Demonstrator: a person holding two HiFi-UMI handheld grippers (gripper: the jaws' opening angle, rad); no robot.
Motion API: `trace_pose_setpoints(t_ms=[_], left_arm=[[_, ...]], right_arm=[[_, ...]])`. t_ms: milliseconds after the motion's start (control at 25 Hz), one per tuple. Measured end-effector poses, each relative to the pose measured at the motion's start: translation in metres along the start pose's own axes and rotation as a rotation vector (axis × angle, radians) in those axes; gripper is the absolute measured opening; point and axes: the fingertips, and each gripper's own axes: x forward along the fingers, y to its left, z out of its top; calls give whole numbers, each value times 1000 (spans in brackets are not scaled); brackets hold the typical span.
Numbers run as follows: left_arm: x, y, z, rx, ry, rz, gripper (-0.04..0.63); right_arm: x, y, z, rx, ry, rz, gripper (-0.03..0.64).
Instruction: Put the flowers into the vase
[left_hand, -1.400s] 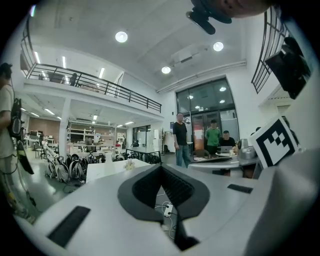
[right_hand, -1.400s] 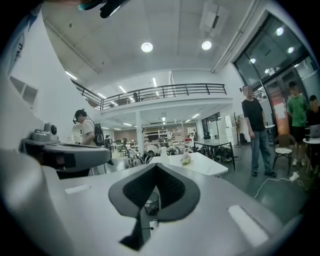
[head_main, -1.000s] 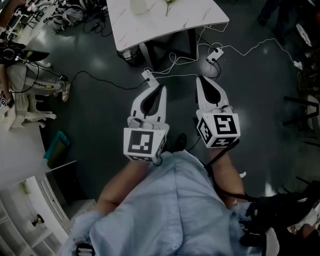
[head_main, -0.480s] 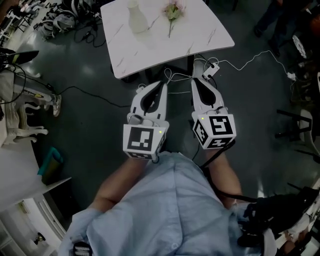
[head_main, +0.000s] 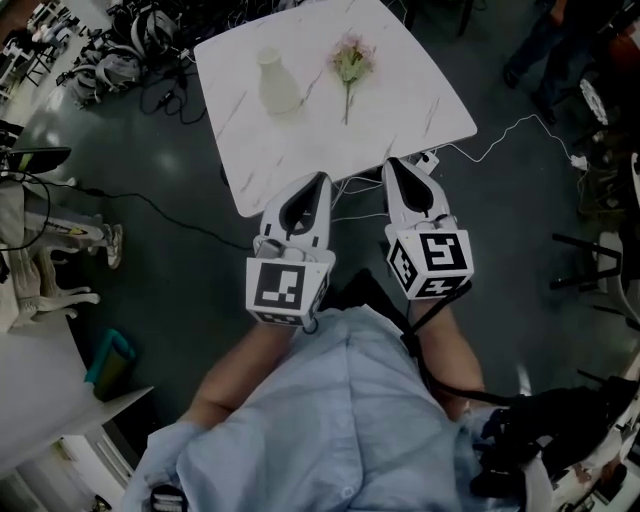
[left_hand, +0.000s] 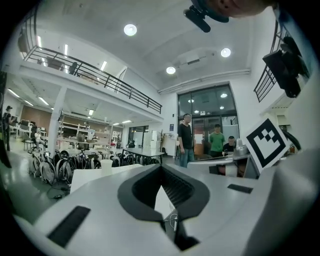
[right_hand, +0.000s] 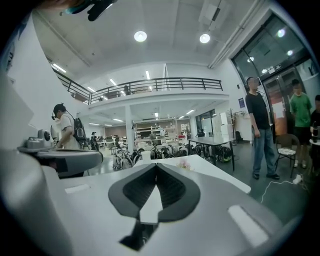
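A white vase (head_main: 277, 83) stands upright on the white marble table (head_main: 400, 120), left of a pink flower (head_main: 349, 68) that lies flat with its stem toward me. Both grippers hang over the floor just short of the table's near edge. My left gripper (head_main: 322, 178) is shut with nothing in it; its own view shows the vase (left_hand: 106, 164) small, ahead and to the left. My right gripper (head_main: 390, 162) is shut too and holds nothing. In the right gripper view the flower (right_hand: 184, 164) lies on the table top (right_hand: 220, 176) just past the closed tips (right_hand: 156, 165).
White cables and a power strip (head_main: 427, 160) lie on the dark floor under the table's near corner. Bicycles and gear (head_main: 130, 40) are piled at the far left. People (left_hand: 186, 137) stand by the glass doors. A black chair (head_main: 600, 260) is at the right.
The table, with vase and flower, has come much nearer and lower in the head view as both grippers moved toward it. Both stayed shut.
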Motion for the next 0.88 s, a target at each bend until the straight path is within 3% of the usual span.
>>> trace_pose_setpoints(t_ms=[480,880], left_arm=[[128,64,-12,7,42,44,5],[241,93,-34,-19,151,38,5]], right_arm=[[138,-71,-10,54,62,30,5],[265,-127,-43,129,213,101,31]])
